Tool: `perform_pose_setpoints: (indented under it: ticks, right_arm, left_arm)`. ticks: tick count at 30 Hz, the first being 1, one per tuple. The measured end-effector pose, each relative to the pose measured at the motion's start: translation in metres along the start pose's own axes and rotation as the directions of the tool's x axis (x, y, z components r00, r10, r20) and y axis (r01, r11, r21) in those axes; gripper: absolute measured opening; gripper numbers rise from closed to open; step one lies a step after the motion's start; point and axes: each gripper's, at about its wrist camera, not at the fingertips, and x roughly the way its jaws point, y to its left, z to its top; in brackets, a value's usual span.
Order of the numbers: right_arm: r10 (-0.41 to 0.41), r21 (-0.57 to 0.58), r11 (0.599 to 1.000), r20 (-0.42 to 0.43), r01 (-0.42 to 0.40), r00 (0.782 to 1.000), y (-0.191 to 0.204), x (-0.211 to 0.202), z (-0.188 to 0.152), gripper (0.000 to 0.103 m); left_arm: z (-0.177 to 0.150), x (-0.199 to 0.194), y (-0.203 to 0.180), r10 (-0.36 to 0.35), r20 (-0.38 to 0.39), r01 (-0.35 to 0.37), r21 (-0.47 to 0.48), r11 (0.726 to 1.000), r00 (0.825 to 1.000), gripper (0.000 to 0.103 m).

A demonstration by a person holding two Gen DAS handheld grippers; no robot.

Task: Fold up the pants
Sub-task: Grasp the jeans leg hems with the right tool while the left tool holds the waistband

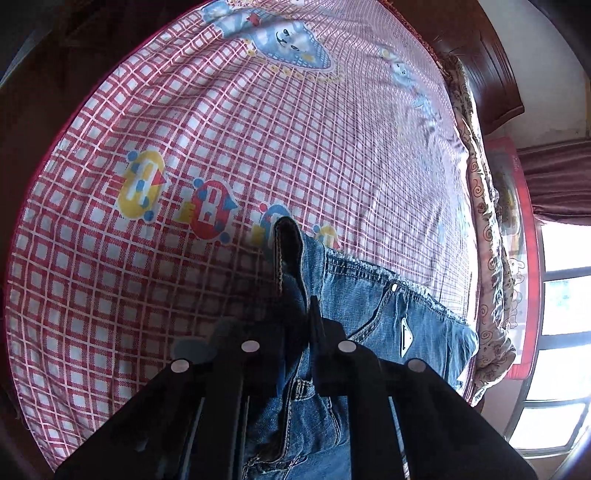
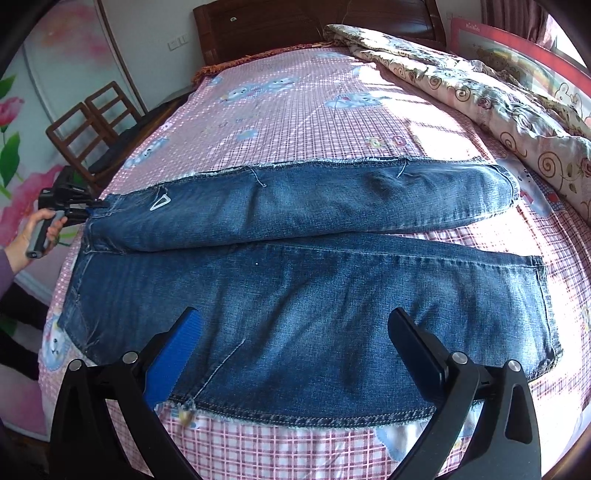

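Blue denim pants [image 2: 295,258] lie spread across the bed, waistband at the left, both legs running to the right. My left gripper [image 1: 301,314] is shut on the waistband of the pants [image 1: 369,332], and a fold of denim stands up between its fingers. It also shows in the right wrist view [image 2: 79,206] at the pants' left end, held by a hand. My right gripper [image 2: 295,321] is open and empty, hovering over the near leg close to the bed's front edge.
The bed has a pink and red checked sheet [image 2: 295,110] with cartoon prints. A rolled floral quilt [image 2: 480,99] lies along the far right side. A wooden headboard [image 2: 295,26] stands at the back, wooden chairs [image 2: 88,125] at the left.
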Motion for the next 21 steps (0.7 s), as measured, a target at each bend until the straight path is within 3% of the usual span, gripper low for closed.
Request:
perform_pose_setpoints:
  ticks: [5, 8, 10, 14, 16, 19, 21]
  right_arm:
    - [-0.014, 0.026, 1.0, 0.002, 0.014, 1.0, -0.024, -0.004, 0.003, 0.1]
    - [-0.055, 0.004, 0.998, 0.007, 0.055, 0.998, -0.057, -0.013, 0.02, 0.1]
    - [-0.082, 0.025, 0.996, 0.017, 0.082, 0.996, -0.093, -0.02, 0.042, 0.1]
    - [-0.01, 0.135, 0.991, -0.03, 0.014, 0.999, -0.185, -0.015, 0.101, 0.1]
    - [-0.027, 0.176, 0.984, -0.046, 0.035, 0.999, -0.226, -0.006, 0.133, 0.1]
    - [-0.044, 0.199, 0.978, -0.093, 0.062, 0.995, -0.267, 0.018, 0.177, 0.1]
    - [-0.011, 0.221, 0.974, -0.136, 0.041, 0.991, -0.284, 0.04, 0.2, 0.1]
  left_arm:
    - [-0.01, -0.017, -0.028, 0.1, 0.088, -0.107, 0.077, 0.991, 0.991, 0.006]
    - [-0.017, -0.029, -0.035, 0.106, 0.118, -0.118, 0.097, 0.988, 0.987, 0.006]
    - [-0.02, -0.038, -0.037, 0.1, 0.131, -0.113, 0.1, 0.989, 0.986, 0.006]
    - [-0.026, -0.05, -0.031, 0.095, 0.146, -0.109, 0.094, 0.99, 0.985, 0.006]
    - [-0.027, -0.051, -0.03, 0.102, 0.151, -0.115, 0.082, 0.99, 0.983, 0.006]
    - [-0.029, -0.048, -0.031, 0.115, 0.164, -0.126, 0.058, 0.99, 0.98, 0.006]
    - [-0.029, -0.044, -0.031, 0.121, 0.171, -0.13, 0.043, 0.991, 0.978, 0.006]
